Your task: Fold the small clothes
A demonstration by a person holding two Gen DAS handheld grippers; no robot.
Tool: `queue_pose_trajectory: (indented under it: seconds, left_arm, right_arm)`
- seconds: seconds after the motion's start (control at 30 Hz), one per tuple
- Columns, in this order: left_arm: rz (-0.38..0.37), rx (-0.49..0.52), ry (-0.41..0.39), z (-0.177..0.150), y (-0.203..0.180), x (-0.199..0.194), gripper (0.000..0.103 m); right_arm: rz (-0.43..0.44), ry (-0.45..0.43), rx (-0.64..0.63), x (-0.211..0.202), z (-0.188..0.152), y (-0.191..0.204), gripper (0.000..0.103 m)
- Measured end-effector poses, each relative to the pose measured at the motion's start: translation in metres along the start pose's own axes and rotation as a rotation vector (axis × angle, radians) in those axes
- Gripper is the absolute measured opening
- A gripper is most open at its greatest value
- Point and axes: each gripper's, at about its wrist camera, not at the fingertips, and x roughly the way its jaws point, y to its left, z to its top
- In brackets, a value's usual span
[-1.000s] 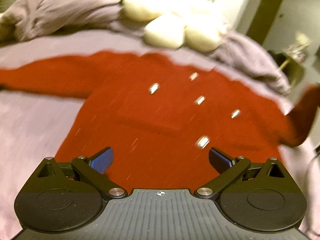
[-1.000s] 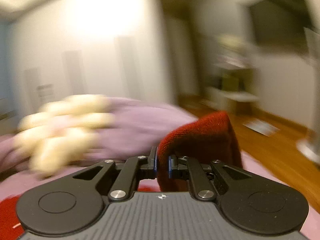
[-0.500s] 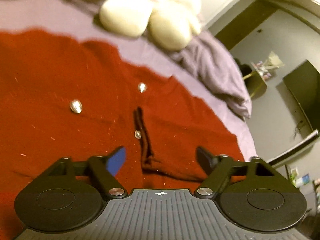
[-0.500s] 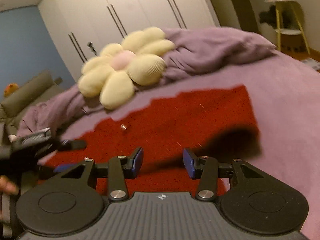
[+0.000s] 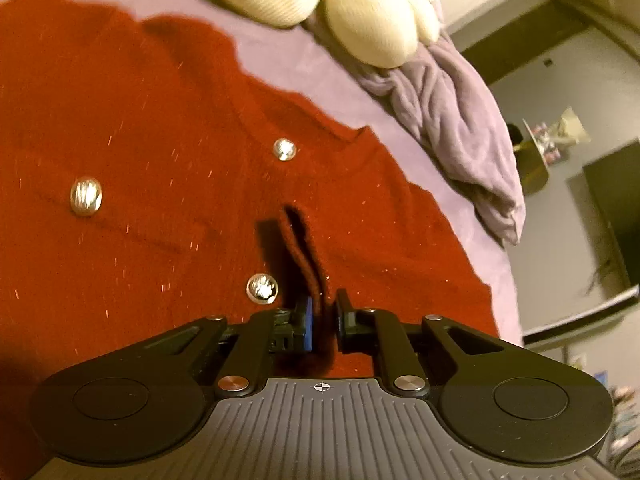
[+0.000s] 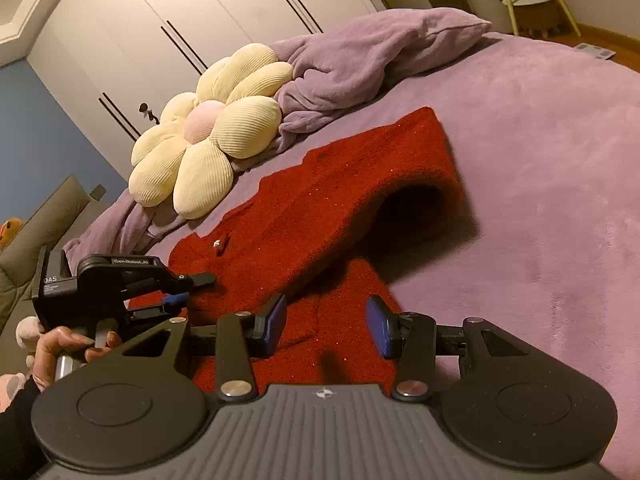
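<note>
From my left wrist camera, the left gripper [image 5: 323, 322] has its jaws drawn almost together on a raised ridge of the red cardigan [image 5: 160, 200], pinching a dark fold of knit that stands up just beside one silver button [image 5: 262, 288]. Two more silver buttons show farther out on the flat front (one at [image 5: 285, 149], another at [image 5: 85, 195]). The cardigan lies spread across the purple bedspread [image 5: 304, 64], its far edge near the cream flower-shaped cushion [image 5: 360, 20] and a bunched lilac blanket [image 5: 460, 120].

On my right wrist camera, the right gripper [image 6: 326, 326] hangs with its blue-padded fingers [image 6: 378, 326] wide apart and nothing between them, just above the near edge of the cardigan [image 6: 320, 208]. One sleeve [image 6: 400, 160] is folded across the body, its cuff end arching up so a dark hollow shows beneath. The left gripper [image 6: 188, 288] appears at the left of this view, low over the red knit, with the person's hand [image 6: 60, 348] wrapped round its handle. Behind, the flower cushion [image 6: 208, 132] rests against the lilac blanket [image 6: 360, 52], with white wardrobe doors [image 6: 180, 20] beyond the bedspread [image 6: 540, 160].
</note>
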Motion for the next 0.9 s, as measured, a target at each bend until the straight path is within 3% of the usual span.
queue_pose_trajectory:
  seconds: [0.2, 0.3, 0.37, 0.47, 0.53, 0.57, 0.6, 0.67, 0.73, 0.77, 0.8, 0.9]
  left_arm:
    - [0.0, 0.154, -0.079, 0.026, -0.005, -0.045, 0.012]
    - [0.071, 0.205, -0.15, 0.043, 0.008, -0.068, 0.012]
    - [0.164, 0.233, -0.191, 0.052, 0.022, -0.077, 0.012]
    - [0.241, 0.188, -0.208, 0.059, 0.053, -0.077, 0.013]
    - [0.214, 0.123, -0.195, 0.058, 0.071, -0.071, 0.026]
    - [0.212, 0.093, -0.19, 0.055, 0.077, -0.067, 0.045]
    - [0.205, 0.076, -0.184, 0.053, 0.081, -0.062, 0.055]
    - [0.173, 0.053, -0.159, 0.053, 0.089, -0.055, 0.055]
    - [0.143, 0.035, -0.156, 0.053, 0.092, -0.048, 0.051]
    - [0.135, 0.041, -0.152, 0.055, 0.091, -0.046, 0.022]
    - [0.15, 0.054, -0.145, 0.057, 0.089, -0.044, 0.011]
    - [0.149, 0.111, -0.18, 0.065, 0.081, -0.052, 0.011]
  right_arm:
    - [0.048, -0.019, 0.081, 0.002, 0.016, -0.004, 0.045]
    - [0.056, -0.019, 0.089, 0.011, 0.023, -0.001, 0.045]
    - [0.07, -0.012, 0.1, 0.019, 0.025, 0.003, 0.045]
    - [0.079, -0.001, 0.108, 0.032, 0.027, 0.01, 0.045]
    - [0.083, 0.004, 0.129, 0.042, 0.028, 0.012, 0.045]
    - [0.094, 0.004, 0.155, 0.046, 0.028, 0.011, 0.045]
    - [0.104, 0.004, 0.191, 0.051, 0.028, 0.008, 0.045]
    - [0.103, 0.01, 0.263, 0.06, 0.027, 0.002, 0.046]
    - [0.102, 0.005, 0.322, 0.067, 0.025, -0.005, 0.046]
    - [0.099, 0.001, 0.341, 0.069, 0.024, -0.007, 0.046]
    - [0.102, -0.009, 0.362, 0.071, 0.023, -0.01, 0.046]
    - [0.118, -0.054, 0.393, 0.072, 0.022, -0.015, 0.046]
